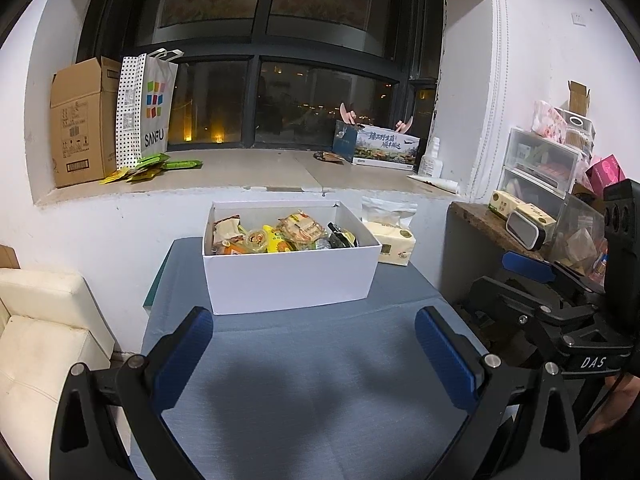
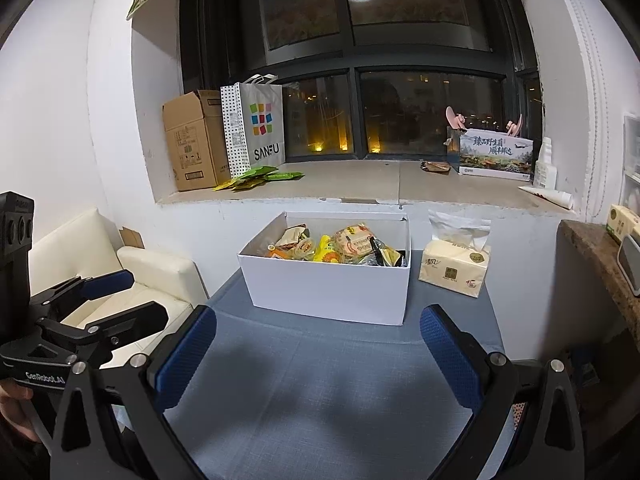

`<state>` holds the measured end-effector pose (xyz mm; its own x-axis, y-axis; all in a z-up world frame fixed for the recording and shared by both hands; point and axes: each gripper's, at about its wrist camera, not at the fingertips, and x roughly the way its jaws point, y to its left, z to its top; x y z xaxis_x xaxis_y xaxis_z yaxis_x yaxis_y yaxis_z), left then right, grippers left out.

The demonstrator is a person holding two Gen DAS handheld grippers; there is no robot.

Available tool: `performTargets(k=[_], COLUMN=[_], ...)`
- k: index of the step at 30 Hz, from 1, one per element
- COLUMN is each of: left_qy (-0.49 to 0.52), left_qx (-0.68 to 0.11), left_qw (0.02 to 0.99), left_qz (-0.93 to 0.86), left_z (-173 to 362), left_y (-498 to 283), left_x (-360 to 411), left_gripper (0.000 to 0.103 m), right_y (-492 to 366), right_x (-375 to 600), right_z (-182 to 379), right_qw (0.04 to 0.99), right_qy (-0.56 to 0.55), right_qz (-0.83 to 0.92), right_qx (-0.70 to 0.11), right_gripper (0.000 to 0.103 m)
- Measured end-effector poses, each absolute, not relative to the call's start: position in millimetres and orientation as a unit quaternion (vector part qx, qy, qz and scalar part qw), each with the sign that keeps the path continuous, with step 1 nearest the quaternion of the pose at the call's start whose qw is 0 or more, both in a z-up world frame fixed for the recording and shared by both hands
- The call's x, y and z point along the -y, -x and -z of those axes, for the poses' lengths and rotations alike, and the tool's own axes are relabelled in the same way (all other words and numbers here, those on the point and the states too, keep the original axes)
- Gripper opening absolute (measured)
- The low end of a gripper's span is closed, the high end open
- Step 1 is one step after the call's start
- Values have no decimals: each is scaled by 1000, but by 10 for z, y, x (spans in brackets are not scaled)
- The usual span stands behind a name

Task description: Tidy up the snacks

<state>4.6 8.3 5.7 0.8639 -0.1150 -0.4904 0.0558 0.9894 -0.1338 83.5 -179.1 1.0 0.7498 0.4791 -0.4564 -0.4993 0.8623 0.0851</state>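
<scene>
Snacks (image 1: 280,236) piled in mixed wrappers inside a white box (image 1: 288,280), orange, yellow and dark packets reaching about to the rim. Box (image 2: 328,292) set toward the far edge of the blue-grey desk (image 1: 320,380), near the wall under the windowsill. Just beside the box on its right, a pack of tissues (image 2: 454,268), upright, apart from the box wall by a narrow gap. Near half of the desk (image 2: 320,400) bare apart from shadow. Left gripper (image 1: 314,354) spread wide, empty, hovering above the desk short of the box, blue pads facing each other. Right gripper (image 2: 318,354) likewise spread wide and empty, held over the near part of the desk, also visible from the side at the right edge of the left wrist view. Farther out, on the windowsill (image 1: 260,172): a cardboard box (image 1: 84,124) at the left, a white SANFU bag (image 1: 154,108) leaning against it, green packets (image 1: 152,170) lying flat at the bag's foot, a printed carton (image 1: 386,150) at the right. White cushioned seat (image 1: 44,332) left of the desk; clear drawers (image 1: 540,168) on a shelf at the right.
</scene>
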Motion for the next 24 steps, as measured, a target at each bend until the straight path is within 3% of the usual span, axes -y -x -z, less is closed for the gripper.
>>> performTargets(k=[24], left_qy=[53], left_qx=[-261], left_qw=[963], left_qz=[41], left_z=[-42], left_y=[-58], left_x=[-88], left_gripper=[103], right_y=[-815], right_x=[1804], right_z=[-13], right_qw=[934], right_qy=[19], right_qz=[-264], right_qx=[-239], right_gripper=[103])
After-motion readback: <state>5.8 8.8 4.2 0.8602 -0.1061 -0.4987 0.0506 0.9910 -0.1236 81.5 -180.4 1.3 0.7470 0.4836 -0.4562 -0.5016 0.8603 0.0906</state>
